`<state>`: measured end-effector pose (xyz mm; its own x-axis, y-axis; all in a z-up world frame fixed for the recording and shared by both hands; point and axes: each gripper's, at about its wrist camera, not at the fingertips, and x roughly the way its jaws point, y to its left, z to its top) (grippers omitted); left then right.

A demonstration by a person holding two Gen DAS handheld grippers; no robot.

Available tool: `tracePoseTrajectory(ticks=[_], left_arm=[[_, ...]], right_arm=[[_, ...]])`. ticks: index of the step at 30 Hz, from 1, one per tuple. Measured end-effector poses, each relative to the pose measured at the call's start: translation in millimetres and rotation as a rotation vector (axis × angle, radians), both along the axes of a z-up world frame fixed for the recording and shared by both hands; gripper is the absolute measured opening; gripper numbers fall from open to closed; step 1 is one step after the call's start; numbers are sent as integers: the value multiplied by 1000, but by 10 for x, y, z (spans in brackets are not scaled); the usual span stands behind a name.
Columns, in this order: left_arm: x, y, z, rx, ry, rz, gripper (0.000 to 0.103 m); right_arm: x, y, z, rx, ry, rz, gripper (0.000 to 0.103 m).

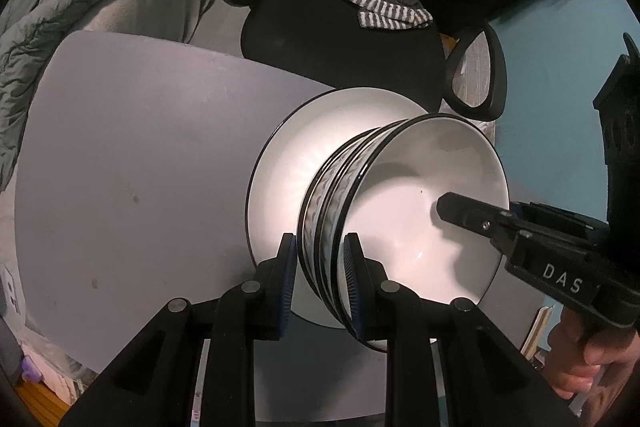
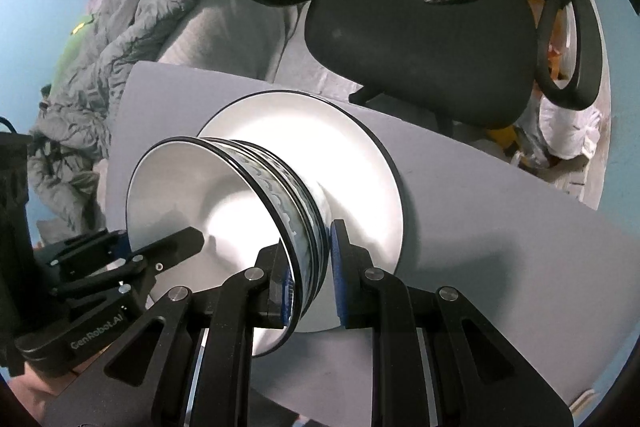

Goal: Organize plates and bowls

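Grey surface [image 1: 132, 163] spreads ahead of both grippers, round-edged and bare but for the crockery, with a few small dark marks on it. Beyond its far edge stands a black office chair [image 1: 340, 35] with looped armrests, and a grey garment with striped cuffs [image 1: 380, 3] hangs over its seat. Left of the chair, a rumpled grey duvet [image 2: 160, 11] lies heaped on a bed, and the walls behind are blue.

White plate [image 2: 360, 163] with a thin black rim lies on the surface directly in front of the grippers. On it sits a stack of bowls [image 1: 400, 211], white inside, black-rimmed, with a patterned band round the outside; at least two rims show one inside the other.

Left gripper [image 1: 320, 275] is closed down on the near wall of the stack, one blue-padded finger outside and the other inside the top bowl, both pads against the wall. Right gripper [image 2: 308, 279] pinches the stack's wall from the opposite side in the same way, one finger within the bowl and one outside it. Each gripper shows in the other's view as a black finger reaching over the rim into the white hollow. Whether the stack rests on the plate or is held just clear of it cannot be told.

Beside the left gripper, at the lower right of its view, the person's right hand [image 1: 588, 355] is wrapped round the handle of its tool, below lettering reading "DAS".
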<state>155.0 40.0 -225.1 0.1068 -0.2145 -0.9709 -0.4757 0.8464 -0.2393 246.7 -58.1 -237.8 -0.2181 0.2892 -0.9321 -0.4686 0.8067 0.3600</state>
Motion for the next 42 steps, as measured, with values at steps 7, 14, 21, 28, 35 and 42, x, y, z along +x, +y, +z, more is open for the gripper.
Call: tracePoseTrajectory(ticks=[7,14,21,28,35,42], left_arm=[[23,-31,37,23,-7,-37,27],[-30,-28,361,134,-66,-46,59],[-226,-7,950,204,-187,-23,76],[-376,-140,1498,215,-278,-42,81],[-508,-383,2069,303,-397,-83,87],[-692,-502,2478,373,-524,-74,87]], right_arm=[[-41,17,-10,-24,-20,1,21],[-92,-59,177,-132,-169,-16,60],[-188,-194,828,-121,-332,-45,70],[-323,-329,1536,-60,-459,-98,74],[-481,-502,2080,-19,-553,-157,74],[-680,-694,2446,-10,-628,-221,75]])
